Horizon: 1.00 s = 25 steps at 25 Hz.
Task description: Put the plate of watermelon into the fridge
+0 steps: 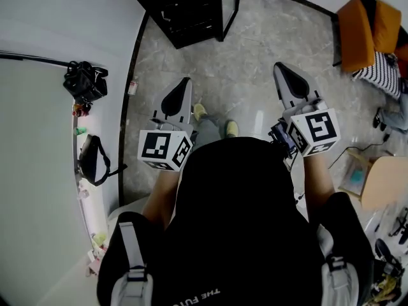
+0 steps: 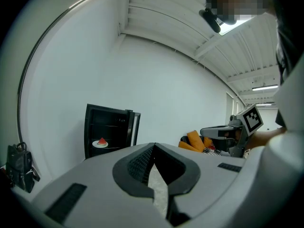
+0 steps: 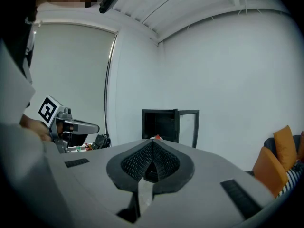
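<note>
The plate of watermelon (image 2: pixel 100 143) is already sitting inside the open fridge (image 2: pixel 110 127), the task seemingly done, while the left hand-held gripper (image 2: pixel 154 147) and right hand-held gripper (image 3: pixel 152 144) are hovering closed and empty.

A bare office-like lounge: white walls (image 2: pixel 166 80), grey marble-look floor (image 1: pixel 255 62), an orange sofa (image 1: pixel 357 30) and a small black fridge (image 1: pixel 191 18).

A stretch of bare floor (image 1: pixel 255 75) is left open ahead, right up to the fridge (image 1: pixel 185 11). Its door (image 1: pixel 231 5) is swung wide to the right, so the front is unblocked. One shelf is partly taken up by the plate of watermelon (image 2: pixel 100 143). Passage on the left is bounded by a white wall (image 1: pixel 38 190), where black bags (image 1: pixel 85 81) are set. An orange sofa (image 1: pixel 363 34) is placed well off to the right.
</note>
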Each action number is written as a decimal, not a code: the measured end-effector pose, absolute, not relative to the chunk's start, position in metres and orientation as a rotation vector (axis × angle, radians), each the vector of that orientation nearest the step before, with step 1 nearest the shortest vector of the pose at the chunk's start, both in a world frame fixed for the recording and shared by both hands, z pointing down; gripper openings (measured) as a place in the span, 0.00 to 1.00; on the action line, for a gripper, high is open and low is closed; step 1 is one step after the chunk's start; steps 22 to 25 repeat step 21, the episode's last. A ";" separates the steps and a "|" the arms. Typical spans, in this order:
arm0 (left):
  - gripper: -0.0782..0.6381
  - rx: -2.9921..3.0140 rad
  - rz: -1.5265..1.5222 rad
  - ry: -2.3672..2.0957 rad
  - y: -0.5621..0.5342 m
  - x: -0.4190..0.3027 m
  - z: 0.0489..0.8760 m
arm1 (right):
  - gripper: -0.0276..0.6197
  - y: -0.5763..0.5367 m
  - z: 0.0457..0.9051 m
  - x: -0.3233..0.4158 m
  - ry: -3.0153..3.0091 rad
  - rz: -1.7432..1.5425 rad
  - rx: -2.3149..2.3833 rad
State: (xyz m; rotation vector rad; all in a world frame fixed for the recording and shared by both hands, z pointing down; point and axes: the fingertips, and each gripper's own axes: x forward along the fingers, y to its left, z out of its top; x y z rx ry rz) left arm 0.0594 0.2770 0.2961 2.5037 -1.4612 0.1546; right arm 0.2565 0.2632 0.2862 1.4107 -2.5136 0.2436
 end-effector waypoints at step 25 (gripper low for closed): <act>0.12 2.529 0.190 -1.497 0.267 0.061 0.287 | 0.06 0.249 0.284 0.250 -2.550 0.234 1.395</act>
